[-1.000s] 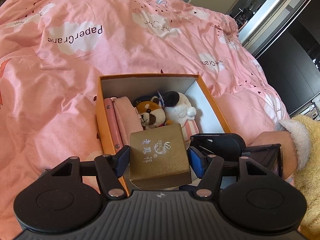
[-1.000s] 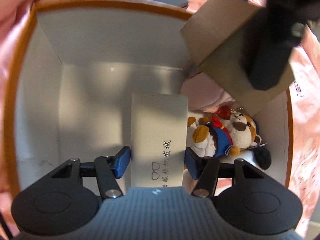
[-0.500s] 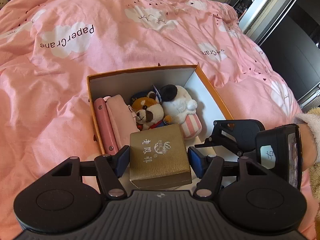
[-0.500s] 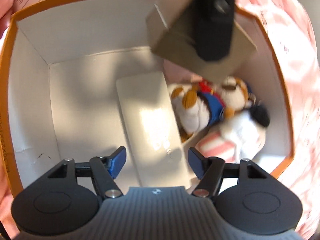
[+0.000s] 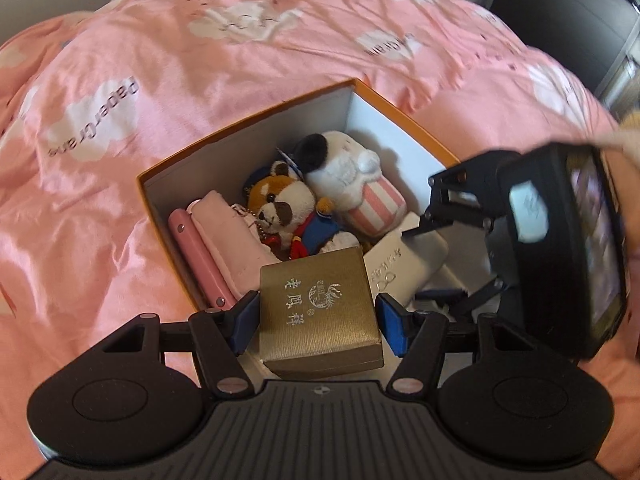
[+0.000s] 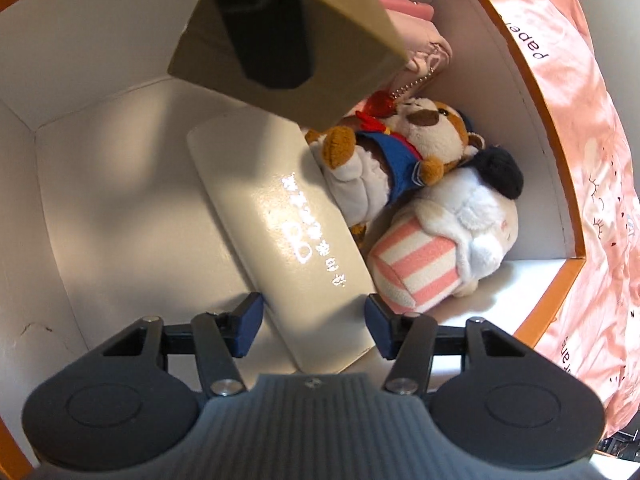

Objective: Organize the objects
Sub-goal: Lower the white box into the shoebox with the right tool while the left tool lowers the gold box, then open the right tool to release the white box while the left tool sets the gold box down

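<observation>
An orange box [image 5: 248,124] with white walls sits on the bed. My left gripper [image 5: 318,320] is shut on a gold gift box [image 5: 318,304] and holds it over the box's near corner. From the right wrist camera the gold gift box [image 6: 352,28] hangs overhead. A white glasses case [image 6: 288,232] lies slanted on the box floor. My right gripper [image 6: 314,320] is just above it with jaws closing; the pads do not press it. In the left wrist view, that right gripper [image 5: 416,264] hovers over the glasses case [image 5: 400,264].
Inside the box lie a dog plush [image 5: 286,208], a white plush with a pink-striped body [image 5: 348,176], a pink pouch [image 5: 232,240] and a pink case [image 5: 196,252]. A pink duvet [image 5: 200,40] surrounds the box. A fuzzy sleeve [image 5: 628,124] shows at the right.
My right gripper let go of the glasses case, which now lies on the box floor, and rolled above it. My left gripper rolled and shifted, still carrying the gold box.
</observation>
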Action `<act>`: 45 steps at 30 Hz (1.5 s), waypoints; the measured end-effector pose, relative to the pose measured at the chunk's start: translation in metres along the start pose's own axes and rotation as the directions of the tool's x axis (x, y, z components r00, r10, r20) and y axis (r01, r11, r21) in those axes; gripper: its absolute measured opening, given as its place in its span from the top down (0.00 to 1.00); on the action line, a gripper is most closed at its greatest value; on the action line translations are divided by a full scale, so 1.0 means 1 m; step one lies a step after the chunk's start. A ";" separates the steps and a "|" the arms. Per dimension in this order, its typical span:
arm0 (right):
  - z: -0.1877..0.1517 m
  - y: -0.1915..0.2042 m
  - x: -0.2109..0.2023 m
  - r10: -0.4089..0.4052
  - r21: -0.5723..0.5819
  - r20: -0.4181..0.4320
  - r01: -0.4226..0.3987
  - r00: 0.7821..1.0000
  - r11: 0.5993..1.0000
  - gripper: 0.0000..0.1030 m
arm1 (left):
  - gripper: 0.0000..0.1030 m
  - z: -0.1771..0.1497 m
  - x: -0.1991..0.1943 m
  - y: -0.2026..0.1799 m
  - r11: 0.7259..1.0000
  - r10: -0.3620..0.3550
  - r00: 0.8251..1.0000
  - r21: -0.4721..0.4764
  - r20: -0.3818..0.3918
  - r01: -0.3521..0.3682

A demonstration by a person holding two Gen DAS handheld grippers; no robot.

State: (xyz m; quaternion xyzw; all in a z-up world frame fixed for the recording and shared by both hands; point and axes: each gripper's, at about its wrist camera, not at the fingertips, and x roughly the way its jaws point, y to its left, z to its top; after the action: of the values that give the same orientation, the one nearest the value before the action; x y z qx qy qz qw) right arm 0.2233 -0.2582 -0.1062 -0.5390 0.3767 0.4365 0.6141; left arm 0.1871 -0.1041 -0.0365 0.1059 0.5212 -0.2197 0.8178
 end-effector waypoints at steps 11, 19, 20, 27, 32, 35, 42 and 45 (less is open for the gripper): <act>-0.017 -0.036 -0.062 0.069 0.285 0.289 -0.154 0.955 0.946 0.80 | 0.30 -0.008 0.021 -0.029 0.892 0.058 0.991 0.452 -0.124 0.005; 0.059 0.001 -0.067 0.096 0.241 0.362 -0.193 0.927 0.951 0.92 | 0.30 -0.006 0.032 -0.038 0.830 0.074 0.978 0.555 -0.196 0.048; 0.059 0.003 -0.067 0.099 0.237 0.361 -0.194 0.927 0.952 0.95 | 0.30 -0.005 0.033 -0.037 0.827 0.072 0.976 0.560 -0.206 0.057; 0.062 0.007 -0.042 0.179 0.261 0.376 -0.289 0.909 0.921 0.99 | 0.31 -0.003 0.041 -0.033 0.801 0.088 0.951 0.589 -0.295 0.108; 0.070 0.020 -0.036 0.188 0.220 0.353 -0.277 0.917 0.935 0.99 | 0.30 -0.009 0.047 -0.030 0.788 0.101 0.950 0.607 -0.296 0.105; 0.066 0.018 -0.039 0.193 0.232 0.355 -0.286 0.915 0.929 0.99 | 0.30 -0.013 0.049 -0.029 0.782 0.098 0.953 0.615 -0.287 0.105; 0.056 0.003 -0.058 0.160 0.284 0.407 -0.291 0.899 0.913 0.98 | 0.30 -0.018 0.054 -0.031 0.769 0.105 0.952 0.630 -0.286 0.105; 0.054 -0.001 -0.067 0.202 0.289 0.464 -0.363 0.863 0.886 0.97 | 0.30 -0.017 0.054 -0.031 0.767 0.104 0.954 0.633 -0.283 0.104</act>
State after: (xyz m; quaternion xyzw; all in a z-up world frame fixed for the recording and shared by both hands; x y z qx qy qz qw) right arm 0.2010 -0.2131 -0.0362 -0.2456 0.3859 0.5508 0.6981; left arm 0.1779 -0.1382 -0.0909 0.4110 0.5331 -0.3655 0.6429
